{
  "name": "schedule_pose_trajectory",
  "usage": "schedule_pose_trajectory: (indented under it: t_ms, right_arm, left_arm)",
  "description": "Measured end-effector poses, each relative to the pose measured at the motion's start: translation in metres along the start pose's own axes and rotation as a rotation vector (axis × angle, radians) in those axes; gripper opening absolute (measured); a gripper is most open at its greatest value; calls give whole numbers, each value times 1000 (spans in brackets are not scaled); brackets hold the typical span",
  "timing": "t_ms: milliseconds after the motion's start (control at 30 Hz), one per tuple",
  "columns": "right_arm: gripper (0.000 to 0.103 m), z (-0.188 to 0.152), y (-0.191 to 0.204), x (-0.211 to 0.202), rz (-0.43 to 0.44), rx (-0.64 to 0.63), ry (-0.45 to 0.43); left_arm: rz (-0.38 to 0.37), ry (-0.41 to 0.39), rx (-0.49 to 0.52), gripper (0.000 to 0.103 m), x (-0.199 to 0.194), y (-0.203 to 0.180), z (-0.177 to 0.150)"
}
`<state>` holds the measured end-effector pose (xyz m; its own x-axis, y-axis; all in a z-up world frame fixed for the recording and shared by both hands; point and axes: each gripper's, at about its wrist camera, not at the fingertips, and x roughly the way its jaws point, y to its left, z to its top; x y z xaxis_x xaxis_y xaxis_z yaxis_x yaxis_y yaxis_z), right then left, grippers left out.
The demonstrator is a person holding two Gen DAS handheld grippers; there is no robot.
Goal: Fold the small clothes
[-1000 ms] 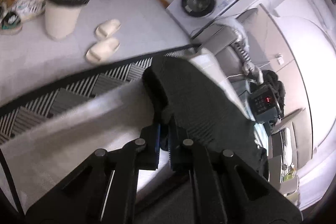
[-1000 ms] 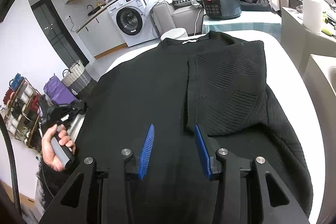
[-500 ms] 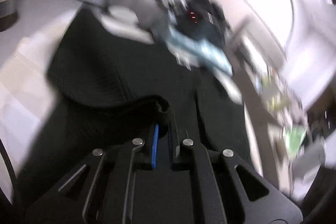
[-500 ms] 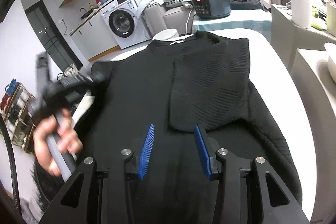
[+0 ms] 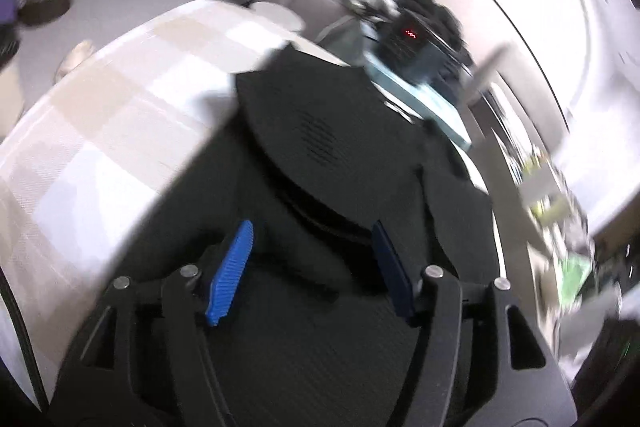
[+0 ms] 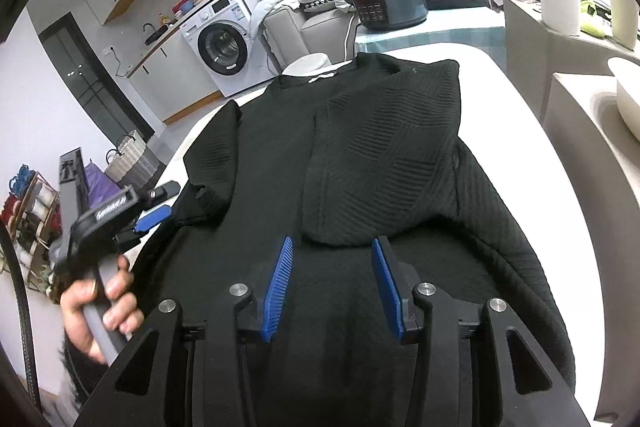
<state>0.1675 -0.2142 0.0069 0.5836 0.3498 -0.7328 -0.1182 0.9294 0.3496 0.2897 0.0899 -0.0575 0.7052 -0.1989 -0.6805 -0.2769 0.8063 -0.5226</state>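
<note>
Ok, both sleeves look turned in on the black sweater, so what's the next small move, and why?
Probably bring the left gripper down beside the right gripper, at the near end of the sweater. The left sleeve and right sleeve lie folded onto the body, the left jaws have just opened, pinching nothing, and the right jaws stand open, so the bottom-to-collar fold seems next.

Count: 1 black sweater [image 6: 360, 163], 2 grippers [image 6: 332, 283] [image 5: 312, 267], 1 washing machine [image 6: 224, 47], 1 cooker [image 6: 390, 5], 1 basket [image 6: 132, 155].
</note>
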Motion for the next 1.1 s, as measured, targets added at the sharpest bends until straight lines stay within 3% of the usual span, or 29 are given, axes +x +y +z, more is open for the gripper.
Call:
schedule_pose_trajectory:
  t_ms: [233,267,300,333,433,567,667,767,833,900,967,1100]
  right_arm:
    - [43,-1,-2,2,-12,13,18]
    - [43,-2,-2,2,-17,13,21]
    - [43,-2,-3,3,-19,15,24]
    - [43,-3,-4,3,-21,19,31]
    - [43,-3,-5,1,-31,31,25]
    - [43,-3,-8,-5,-45,37,12]
    - [43,-3,-12,-11,-56,46,0]
    - [43,-4,-14,-12,-58,48,-4]
    - [43,-4,-15,-12,-52,47,-4]
    - [43,-5,-15,-10,-41,51,-3]
    - [43,-7,-15,-9,-38,52,-2]
    - [43,-9,-18,-9,-39,59,9]
  left_arm:
    - [6,-53,-112,58,42,29,30]
    - [25,-38,-117,54,52,29,33]
    - [35,-29,-114,39,60,27,34]
    - [32,-23,-103,35,68,24,36]
    - [-54,12,-23,22,84,-9,33]
    - [-190,105,182,21,94,-64,12]
    - [-184,99,234,21,86,-74,4]
    - [-163,83,191,25,72,-59,10]
    - [-127,50,157,37,59,-44,12]
    - [-42,9,111,69,50,-30,15]
    - [34,-4,37,71,52,-11,23]
    - [41,19,-79,71,58,20,34]
